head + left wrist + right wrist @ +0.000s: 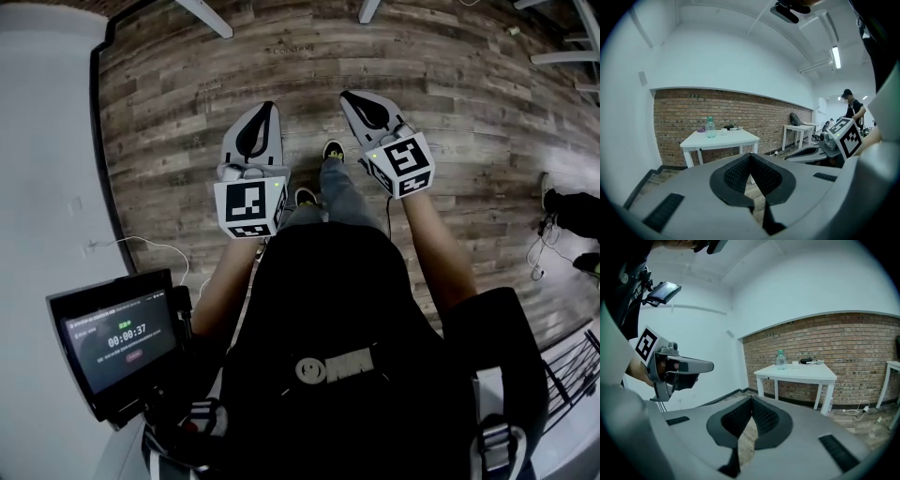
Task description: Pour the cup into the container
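Now both grippers are held out in front of the person, side by side above a wooden floor (450, 84). The left gripper (750, 155) has its 2 jaws closed together, with nothing between them. The right gripper (751, 399) is the same: jaws pressed together and empty.

Ahead, well apart from both grippers, a white table (806, 373) stands against a brick wall (853, 338). On it a clear bottle (781, 360) stands upright. The small white cup (795, 364) is just beside it, on its right. A dark thing (812, 361) lies further right, and I cannot tell what it is.

In the left gripper view a 2nd table (799, 127) stands further along the wall, and another person (852, 107) stands far at the right. In the head view a screen (117, 342) sits low at the left.
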Demonstrator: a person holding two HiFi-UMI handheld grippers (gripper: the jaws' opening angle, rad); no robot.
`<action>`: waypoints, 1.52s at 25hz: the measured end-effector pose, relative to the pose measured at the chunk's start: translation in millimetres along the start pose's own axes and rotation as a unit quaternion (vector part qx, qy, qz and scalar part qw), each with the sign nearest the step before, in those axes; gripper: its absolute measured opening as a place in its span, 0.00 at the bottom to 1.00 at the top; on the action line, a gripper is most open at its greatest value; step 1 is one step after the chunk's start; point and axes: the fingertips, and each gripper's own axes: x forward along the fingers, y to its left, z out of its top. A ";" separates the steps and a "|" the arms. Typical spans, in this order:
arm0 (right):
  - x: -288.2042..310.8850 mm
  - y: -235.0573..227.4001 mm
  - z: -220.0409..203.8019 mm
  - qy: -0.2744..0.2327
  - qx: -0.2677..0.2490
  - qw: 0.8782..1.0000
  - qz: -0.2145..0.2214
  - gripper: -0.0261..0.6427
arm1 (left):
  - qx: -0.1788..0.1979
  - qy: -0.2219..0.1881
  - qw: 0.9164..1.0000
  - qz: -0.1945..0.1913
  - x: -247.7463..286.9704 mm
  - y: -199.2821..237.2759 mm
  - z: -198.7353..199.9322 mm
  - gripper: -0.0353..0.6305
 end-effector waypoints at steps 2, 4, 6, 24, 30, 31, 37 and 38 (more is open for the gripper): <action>-15.3 22.1 -2.8 -0.006 -0.002 1.000 -0.005 0.05 | 0.000 -0.006 1.000 -0.005 -23.2 -6.9 -5.3 0.05; -29.2 41.8 -4.5 -0.011 -0.002 1.000 -0.014 0.05 | -0.003 -0.012 1.000 -0.008 -44.3 -10.7 -10.0 0.05; -39.2 58.6 -5.5 -0.014 0.001 1.000 -0.021 0.05 | -0.010 -0.014 1.000 -0.012 -60.6 -10.8 -16.2 0.05; -170.7 158.6 -34.3 -0.038 -0.005 0.999 -0.025 0.05 | -0.010 -0.027 0.999 -0.022 -190.4 -107.2 -46.5 0.05; -237.7 174.3 -55.5 -0.044 -0.003 0.999 -0.015 0.05 | 0.001 -0.027 1.000 -0.005 -234.7 -158.3 -58.6 0.05; -250.5 176.6 -60.5 -0.046 -0.002 0.999 -0.013 0.05 | 0.002 -0.026 1.000 -0.004 -242.7 -169.6 -61.8 0.05; -314.2 196.4 -91.4 -0.049 0.000 0.999 -0.005 0.05 | 0.008 -0.013 1.000 0.001 -296.9 -231.9 -87.7 0.05; -322.2 200.6 -95.5 -0.049 0.002 0.999 -0.004 0.05 | 0.008 -0.011 1.000 0.002 -305.8 -239.4 -91.8 0.05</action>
